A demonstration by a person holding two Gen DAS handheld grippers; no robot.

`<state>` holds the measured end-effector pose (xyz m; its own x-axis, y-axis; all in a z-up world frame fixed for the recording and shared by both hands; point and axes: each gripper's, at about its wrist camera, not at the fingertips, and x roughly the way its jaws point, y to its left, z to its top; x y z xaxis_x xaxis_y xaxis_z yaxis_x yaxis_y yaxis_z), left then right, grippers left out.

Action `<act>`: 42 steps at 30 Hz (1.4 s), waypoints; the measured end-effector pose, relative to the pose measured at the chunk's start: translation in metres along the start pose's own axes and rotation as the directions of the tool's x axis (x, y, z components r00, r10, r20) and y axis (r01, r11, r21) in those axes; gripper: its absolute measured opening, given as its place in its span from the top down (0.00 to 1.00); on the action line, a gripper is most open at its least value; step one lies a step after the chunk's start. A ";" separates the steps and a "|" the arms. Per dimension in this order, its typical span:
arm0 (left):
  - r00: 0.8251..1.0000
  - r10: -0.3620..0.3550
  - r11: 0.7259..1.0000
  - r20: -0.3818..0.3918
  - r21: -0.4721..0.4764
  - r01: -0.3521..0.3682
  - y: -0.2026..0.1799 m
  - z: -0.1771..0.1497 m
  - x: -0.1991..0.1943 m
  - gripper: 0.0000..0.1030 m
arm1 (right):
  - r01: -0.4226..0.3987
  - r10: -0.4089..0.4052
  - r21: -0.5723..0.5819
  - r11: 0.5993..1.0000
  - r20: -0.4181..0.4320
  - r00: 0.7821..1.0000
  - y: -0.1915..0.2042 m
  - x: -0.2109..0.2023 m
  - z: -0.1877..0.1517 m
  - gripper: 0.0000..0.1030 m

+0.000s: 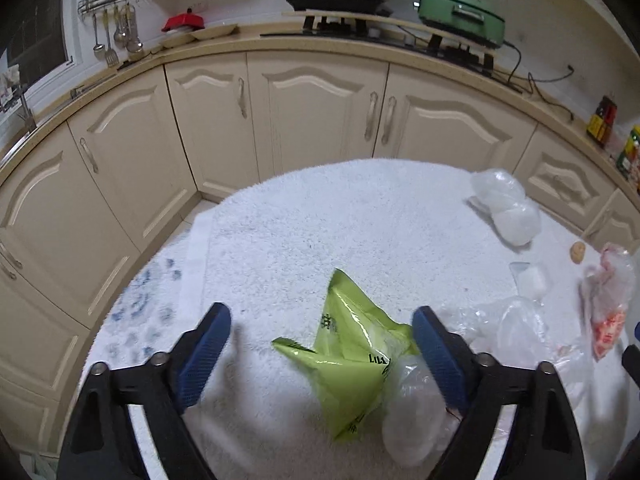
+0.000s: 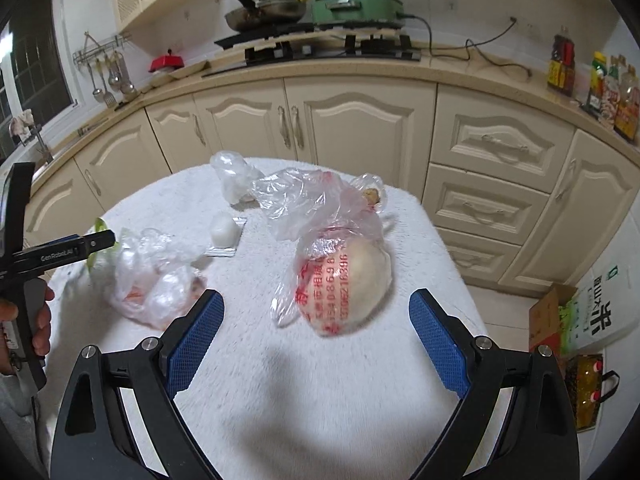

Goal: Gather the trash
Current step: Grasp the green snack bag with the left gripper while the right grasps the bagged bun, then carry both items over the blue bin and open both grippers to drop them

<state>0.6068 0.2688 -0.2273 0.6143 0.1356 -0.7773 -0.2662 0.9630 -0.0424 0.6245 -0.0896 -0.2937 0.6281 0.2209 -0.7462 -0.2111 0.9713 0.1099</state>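
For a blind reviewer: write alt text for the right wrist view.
The open right gripper hovers over a white towel-covered table, facing a clear bag with red print and a round pale object inside. Crumpled clear plastic lies to the left beside the left gripper; cream cabinets and a stove stand behind.

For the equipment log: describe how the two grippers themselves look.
Both match: the left gripper and right gripper have black angular frames with silver bolts and blue textured finger pads. The right wrist view shows white "GenRobot.AI" lettering on the left gripper's side, and a bare hand.
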 end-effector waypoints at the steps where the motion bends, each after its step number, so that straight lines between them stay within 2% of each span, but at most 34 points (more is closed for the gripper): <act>1: 1.000 -0.010 1.000 -0.020 0.011 0.010 -0.001 -0.002 0.004 0.36 | 0.002 -0.002 0.000 1.000 -0.007 1.000 -0.001 0.005 0.000 0.07; 2: 0.999 -0.030 0.999 -0.040 0.022 0.031 -0.002 -0.003 0.007 0.49 | 0.003 -0.003 0.002 1.000 -0.011 1.000 -0.003 0.010 0.001 0.07; 3: 0.998 -0.038 0.999 -0.043 0.023 0.039 -0.005 0.013 0.016 0.52 | 0.005 -0.005 0.005 1.000 -0.019 1.000 -0.004 0.016 0.002 0.07; 5: 0.999 -0.028 0.999 -0.021 0.030 0.028 -0.006 0.024 0.018 0.61 | 0.010 -0.010 0.006 1.000 -0.021 1.000 -0.004 0.025 0.006 0.07; 10: 0.998 0.001 1.000 0.059 -0.008 0.000 0.009 0.026 -0.006 0.65 | 0.023 -0.022 0.037 0.999 -0.021 1.000 -0.011 0.043 0.020 0.07; 13: 0.997 -0.011 1.000 0.072 -0.023 0.013 0.009 0.015 -0.023 0.65 | 0.012 -0.009 0.041 0.999 -0.058 0.998 -0.015 0.058 0.025 0.08; 14: 0.997 -0.020 0.999 0.073 -0.025 0.022 0.006 0.010 -0.030 0.65 | -0.001 0.004 0.042 0.999 -0.071 0.997 -0.016 0.061 0.025 0.16; 15: 0.997 -0.035 0.999 0.071 -0.022 0.036 0.008 0.005 -0.038 0.65 | -0.009 0.013 0.043 0.999 -0.086 0.996 -0.017 0.063 0.023 0.46; 18: 0.995 -0.066 0.998 0.079 -0.011 0.067 0.000 -0.009 -0.063 0.65 | -0.025 0.027 0.027 0.999 -0.081 0.996 -0.015 0.055 0.013 0.49; 23: 0.986 -0.132 0.991 0.100 0.026 0.130 -0.025 -0.033 -0.113 0.65 | -0.086 0.087 0.040 0.996 -0.031 0.996 -0.014 0.010 -0.012 0.49; 29: 0.965 -0.229 0.969 0.129 0.122 0.214 -0.084 -0.070 -0.172 0.65 | -0.130 0.127 0.053 0.990 0.047 0.991 -0.025 -0.063 -0.042 0.49; 31: 0.952 -0.284 0.950 0.118 0.169 0.262 -0.114 -0.083 -0.189 0.65 | -0.130 0.126 0.061 0.990 0.063 0.990 -0.033 -0.083 -0.051 0.49; 34: 0.943 -0.315 0.930 0.112 0.234 0.283 -0.157 -0.102 -0.204 0.65 | -0.125 0.116 0.085 0.989 0.099 0.988 -0.052 -0.117 -0.071 0.49; 39: 0.926 -0.375 0.875 0.047 0.348 0.336 -0.245 -0.133 -0.213 0.65 | -0.078 0.057 0.154 0.985 0.137 0.989 -0.102 -0.164 -0.117 0.49; 42: 0.914 -0.405 0.838 -0.006 0.397 0.374 -0.296 -0.151 -0.209 0.65 | -0.023 -0.003 0.205 0.979 0.127 0.992 -0.140 -0.183 -0.147 0.49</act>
<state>0.4448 -0.0803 -0.1473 0.6649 -0.2677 -0.6973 0.3018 0.9503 -0.0771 0.4291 -0.2786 -0.2693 0.7186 0.2272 -0.6572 -0.0678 0.9635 0.2590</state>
